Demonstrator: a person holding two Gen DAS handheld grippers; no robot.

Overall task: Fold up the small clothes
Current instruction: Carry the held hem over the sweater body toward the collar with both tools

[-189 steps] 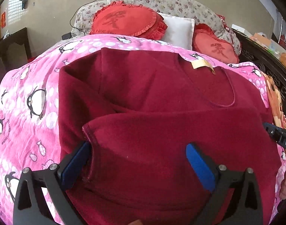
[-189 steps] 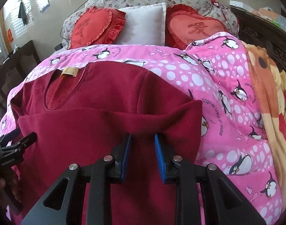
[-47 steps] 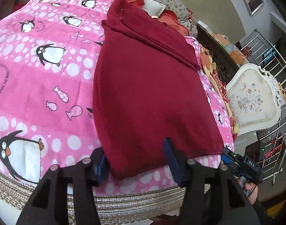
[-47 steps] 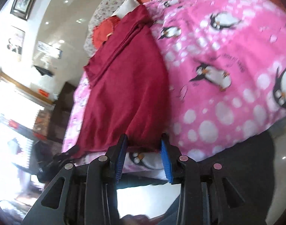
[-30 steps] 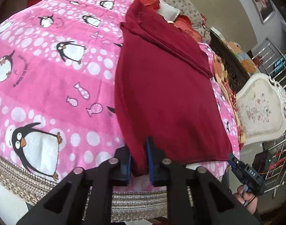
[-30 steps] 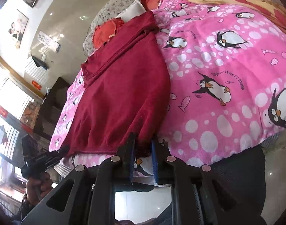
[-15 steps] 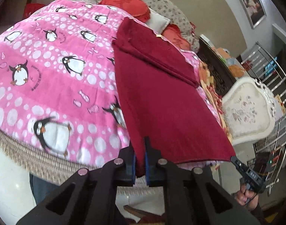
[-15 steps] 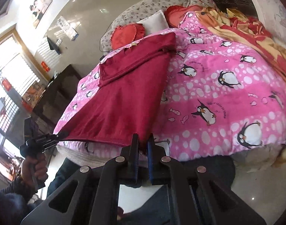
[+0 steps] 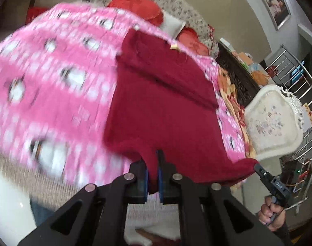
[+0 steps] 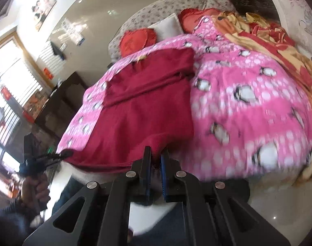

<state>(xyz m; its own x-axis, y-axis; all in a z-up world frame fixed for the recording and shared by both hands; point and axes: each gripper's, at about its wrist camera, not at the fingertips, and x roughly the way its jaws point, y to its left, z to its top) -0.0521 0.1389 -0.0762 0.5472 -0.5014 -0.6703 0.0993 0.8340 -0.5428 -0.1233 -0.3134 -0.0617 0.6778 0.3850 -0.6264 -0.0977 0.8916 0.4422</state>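
Note:
A dark red top (image 9: 162,102) lies on the pink penguin bedspread (image 9: 53,78), its sleeves folded across near the collar. My left gripper (image 9: 153,160) is shut on the left corner of the hem, which is raised off the bed. In the right wrist view the same red top (image 10: 147,106) stretches away from me, and my right gripper (image 10: 156,155) is shut on the hem's right corner. The hem hangs taut between both grippers. The right gripper (image 9: 258,167) shows at the far corner in the left wrist view, and the left gripper (image 10: 63,154) shows at the left in the right wrist view.
Red heart cushions (image 10: 137,40) and a white pillow (image 10: 168,27) sit at the head of the bed. An orange blanket (image 10: 278,47) lies along the right side. A white chair (image 9: 272,127) and a metal rack (image 9: 299,78) stand beside the bed. A dark cabinet (image 10: 59,96) is at left.
Both grippers closed on the hem corners and have lifted them up off the bed edge, so the hem now hangs raised and taut between them.

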